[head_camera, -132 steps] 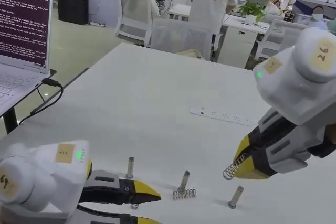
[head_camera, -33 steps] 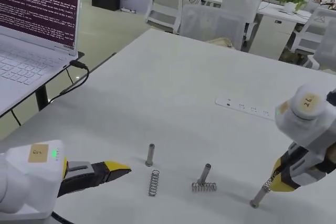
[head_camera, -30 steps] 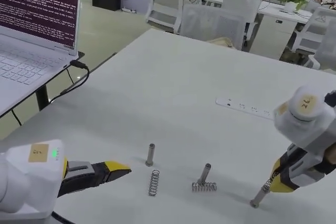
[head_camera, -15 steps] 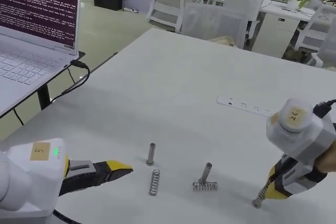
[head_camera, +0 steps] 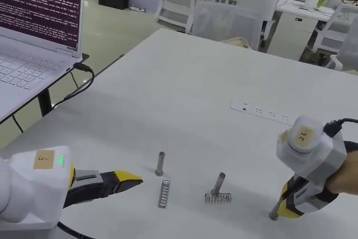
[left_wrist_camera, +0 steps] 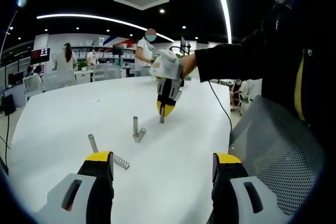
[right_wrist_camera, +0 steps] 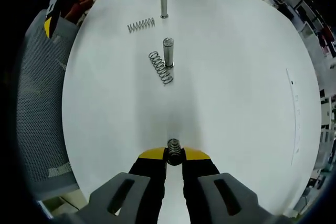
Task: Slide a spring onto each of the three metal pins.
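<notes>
Right gripper (right_wrist_camera: pixel 174 157): clenched on a spring (right_wrist_camera: pixel 174 145), lower right (head view).
Left gripper (left_wrist_camera: pixel 163 160): jaws wide apart, nothing held.
Loose springs (head_camera: pixel 163 193) (head_camera: pixel 218 197): laid beside two bare pins (head_camera: pixel 160 163) (head_camera: pixel 218 183), lower centre.
Room: white table (head_camera: pixel 184 82) stretches wide beyond.

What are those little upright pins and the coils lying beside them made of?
The pins look like metal, smooth grey with a dull sheen. The springs look like thin silvery wire, bare and shiny. Probably steel, but the look leaves that open.
</notes>
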`<move>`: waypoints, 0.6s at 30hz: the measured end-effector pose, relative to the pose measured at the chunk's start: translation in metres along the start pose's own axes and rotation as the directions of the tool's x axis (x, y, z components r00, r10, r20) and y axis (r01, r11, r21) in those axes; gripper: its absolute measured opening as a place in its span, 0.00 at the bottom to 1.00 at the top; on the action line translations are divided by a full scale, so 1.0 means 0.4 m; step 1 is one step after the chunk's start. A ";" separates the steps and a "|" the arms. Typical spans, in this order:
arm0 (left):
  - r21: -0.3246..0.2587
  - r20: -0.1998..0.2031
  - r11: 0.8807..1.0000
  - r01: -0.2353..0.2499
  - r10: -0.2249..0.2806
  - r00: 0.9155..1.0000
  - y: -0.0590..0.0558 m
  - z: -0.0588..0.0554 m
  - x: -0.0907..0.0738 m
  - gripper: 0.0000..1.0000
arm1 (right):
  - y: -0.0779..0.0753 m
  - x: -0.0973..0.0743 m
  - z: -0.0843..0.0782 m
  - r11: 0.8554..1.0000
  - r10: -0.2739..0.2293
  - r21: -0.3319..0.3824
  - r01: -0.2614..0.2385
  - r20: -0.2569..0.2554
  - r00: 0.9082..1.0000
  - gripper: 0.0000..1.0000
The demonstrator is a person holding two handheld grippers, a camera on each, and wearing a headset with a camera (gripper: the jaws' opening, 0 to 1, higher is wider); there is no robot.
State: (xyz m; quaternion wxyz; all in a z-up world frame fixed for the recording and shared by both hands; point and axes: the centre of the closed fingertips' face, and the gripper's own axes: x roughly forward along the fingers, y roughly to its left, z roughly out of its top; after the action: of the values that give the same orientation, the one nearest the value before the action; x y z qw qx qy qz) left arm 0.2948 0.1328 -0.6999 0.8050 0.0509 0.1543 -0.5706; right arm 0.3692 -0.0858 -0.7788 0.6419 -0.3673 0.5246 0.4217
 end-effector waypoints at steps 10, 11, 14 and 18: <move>-0.002 0.001 1.000 0.007 -0.007 1.000 -0.002 -0.002 0.003 0.73 | 0.002 0.004 -0.001 1.000 0.002 0.009 -0.002 0.008 1.000 0.10; -0.002 0.001 1.000 0.007 -0.007 1.000 -0.002 -0.002 0.003 0.73 | 0.003 0.004 -0.001 1.000 0.002 0.010 -0.002 0.009 1.000 0.11; -0.002 0.002 1.000 0.008 -0.008 1.000 -0.002 -0.001 0.003 0.73 | 0.007 0.003 -0.002 1.000 0.005 0.013 -0.006 0.014 1.000 0.13; -0.001 0.004 1.000 0.010 -0.010 1.000 -0.002 0.000 0.003 0.73 | 0.011 0.002 -0.003 1.000 0.006 0.012 -0.006 0.019 1.000 0.17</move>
State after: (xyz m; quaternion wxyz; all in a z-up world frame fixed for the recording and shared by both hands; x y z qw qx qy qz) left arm 0.2944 0.1315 -0.7002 0.8025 0.0484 0.1532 -0.5746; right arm 0.3649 -0.0850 -0.7798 0.6477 -0.3578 0.5222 0.4239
